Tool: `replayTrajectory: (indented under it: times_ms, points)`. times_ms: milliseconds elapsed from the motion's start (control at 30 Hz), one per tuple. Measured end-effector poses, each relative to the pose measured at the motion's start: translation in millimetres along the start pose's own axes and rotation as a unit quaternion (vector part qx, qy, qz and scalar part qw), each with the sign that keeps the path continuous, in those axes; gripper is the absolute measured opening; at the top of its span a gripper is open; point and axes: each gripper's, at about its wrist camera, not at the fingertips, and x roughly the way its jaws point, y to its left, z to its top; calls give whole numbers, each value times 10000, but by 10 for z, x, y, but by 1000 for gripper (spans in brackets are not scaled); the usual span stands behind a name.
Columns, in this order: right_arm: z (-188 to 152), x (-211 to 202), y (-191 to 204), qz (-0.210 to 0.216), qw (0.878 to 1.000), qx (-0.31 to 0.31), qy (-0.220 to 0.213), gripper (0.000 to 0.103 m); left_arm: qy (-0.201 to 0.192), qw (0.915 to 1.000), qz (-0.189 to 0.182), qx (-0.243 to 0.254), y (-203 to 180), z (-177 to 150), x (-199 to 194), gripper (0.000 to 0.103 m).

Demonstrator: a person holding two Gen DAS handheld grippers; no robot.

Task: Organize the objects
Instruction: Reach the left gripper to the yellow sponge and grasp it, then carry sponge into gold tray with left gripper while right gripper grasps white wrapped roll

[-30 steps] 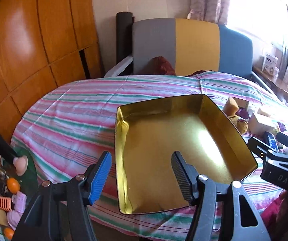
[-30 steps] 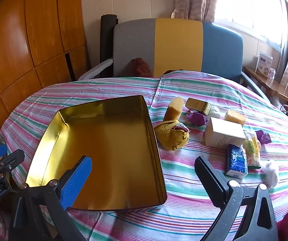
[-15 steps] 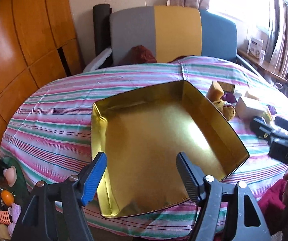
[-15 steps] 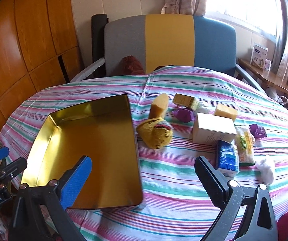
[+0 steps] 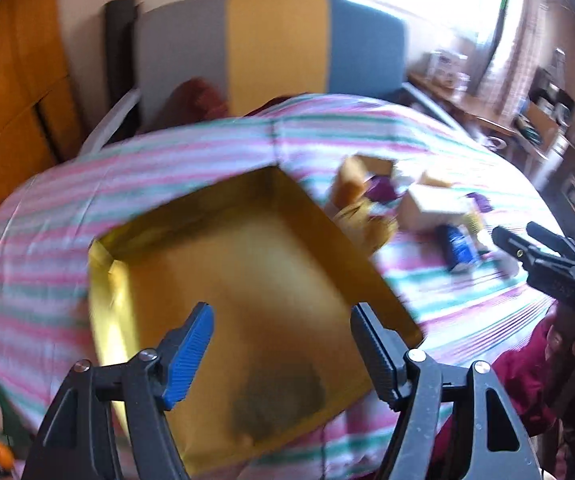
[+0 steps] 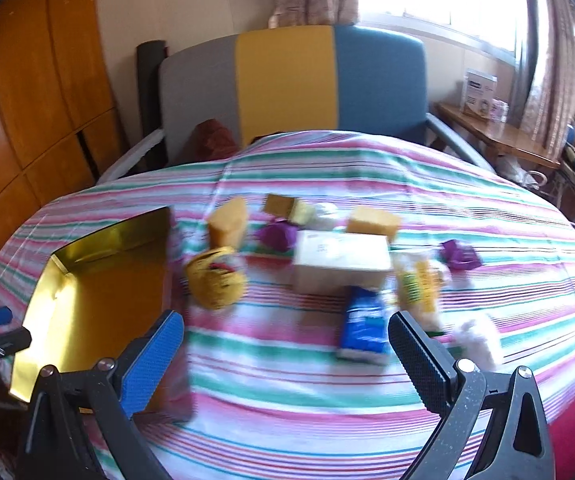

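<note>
While both views are blurred, the round tabletop [image 6: 327,412] is easy to read: it is covered with a cloth in pink, green and white stripes. I take the gold tray [image 6: 99,292] as landmark. It lies empty on the near left part of the tabletop, with its shiny walls standing up.

To the right of the tray, just beside its wall, sits a yellow soft toy [image 6: 215,280]. Further right of the tray lie a cream box [image 6: 341,262], a blue packet [image 6: 363,328], a yellow-green packet [image 6: 419,288], two purple wrappers and some yellow sponge blocks [image 6: 373,220]. All of these are on the cloth, none is inside the tray.

Behind the tray, at the far edge of the tabletop, stands a chair [image 6: 287,88] with a grey, yellow and blue back. Left of the tray the wall is made of orange wood panels [image 6: 27,100]. Far to the right of the tray there is a bright window with curtains and a wooden side shelf with a white carton.

The left tool [image 5: 279,344] hangs over the near part of the tray; its jaws are closing a little, they stand wide apart and nothing is between them. The right tool [image 6: 287,354] hangs over the cloth to the right of the tray, in front of the blue packet, jaws apart and holding nothing.
</note>
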Motion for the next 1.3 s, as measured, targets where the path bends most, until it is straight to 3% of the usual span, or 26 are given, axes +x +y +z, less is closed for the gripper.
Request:
replayTrajectory:
  times_ms: [167,333,600,700,767,800,933,1067,1233,1300]
  points:
    - [139,-21,-429,-253,9995,116,-113,103,-75,9981,-316,518,-357,549,310,64]
    - [241,123,-841,-222,9994,206,-162,103,257,9966,-282,727,-629,1002,917,62]
    - [243,316,-1253,436,9925,1138,58,103,802,9904,19,1129,-910,1290,1695,55]
    - [234,312,-1268,531,9905,1269,51,103,1000,9879,137,1179,-920,1329,1962,49]
    - [235,298,-1286,551,9895,1336,10,103,1171,9867,164,1111,-895,1325,2135,30]
    - [237,301,-1304,561,9891,1362,1,103,1153,9877,156,1048,-873,1314,2165,30]
    - [249,239,-1412,275,9877,1529,-189,100,710,9942,-6,804,-818,1248,1885,29]
    - [211,230,-1696,67,9754,2192,-231,92,158,9971,-70,734,-795,1156,1387,29]
    - [122,423,-1899,-76,9628,2679,336,78,-301,9968,-278,693,-756,923,822,29]
    - [107,501,-1896,-54,9624,2661,550,66,-368,9965,-346,659,-731,822,687,29]
